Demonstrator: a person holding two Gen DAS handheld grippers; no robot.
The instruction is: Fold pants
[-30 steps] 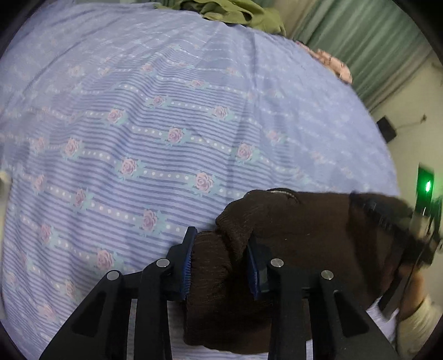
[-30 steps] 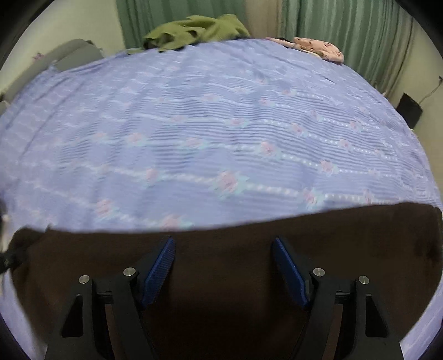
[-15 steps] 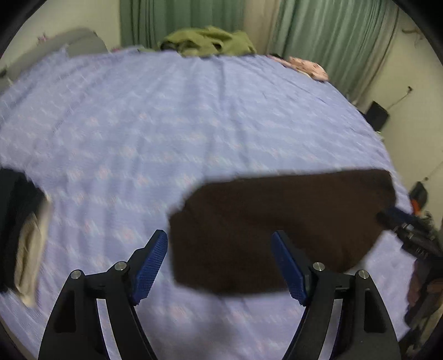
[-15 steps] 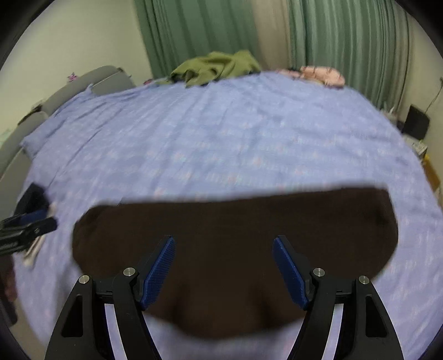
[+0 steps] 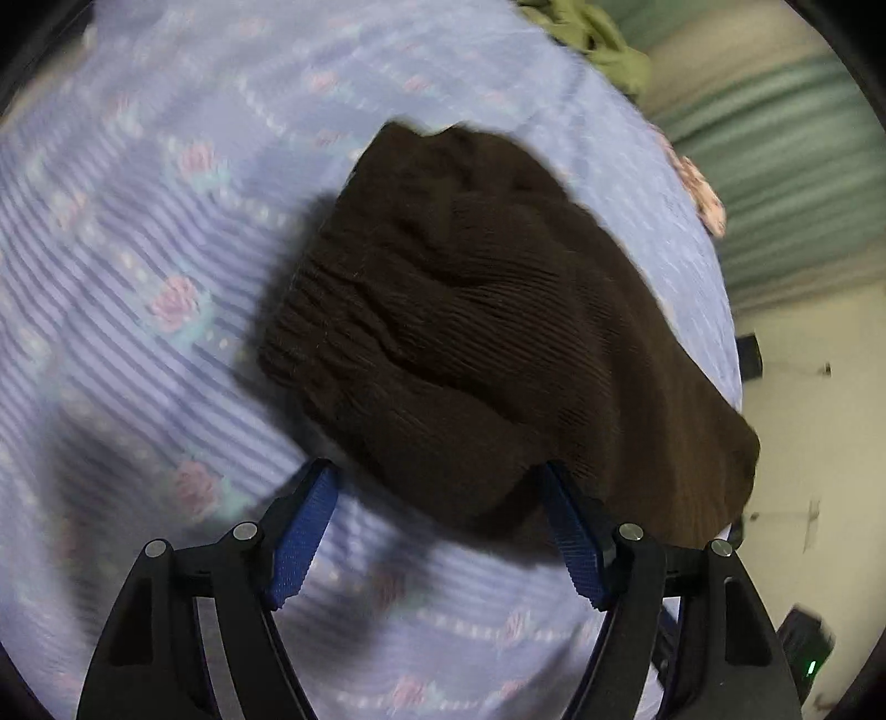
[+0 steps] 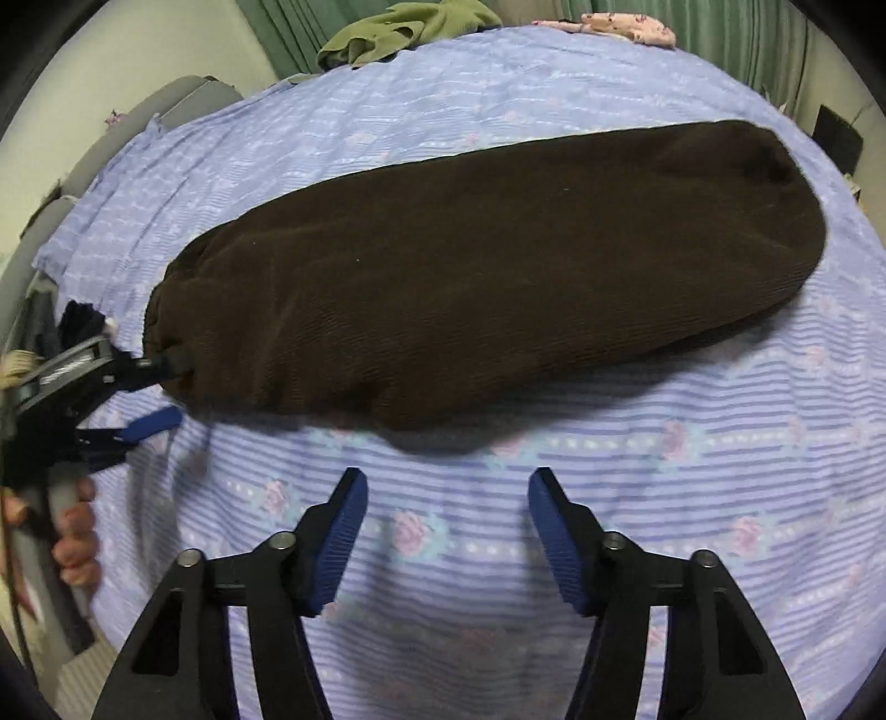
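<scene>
The dark brown ribbed pants [image 6: 487, 266] lie folded in a long bundle on the lilac floral bed sheet [image 6: 720, 471]. In the left wrist view the pants [image 5: 470, 343] show their gathered waistband end close up. My left gripper [image 5: 437, 498] is open, its jaws on either side of the bundle's near edge. It also shows in the right wrist view [image 6: 149, 393] at the pants' left end, one finger touching the cloth. My right gripper [image 6: 446, 498] is open and empty, a little short of the pants' near edge.
A green garment [image 6: 404, 27] and a pink floral cloth [image 6: 631, 25] lie at the bed's far edge before green curtains [image 5: 786, 183]. A grey headboard [image 6: 166, 105] is far left. The bed edge and a cream wall [image 5: 814, 443] are to the right.
My left gripper let go of the pants, opened, and has swung back close to their waistband end. My right gripper drew back, so the pants now lie fully on the sheet.
</scene>
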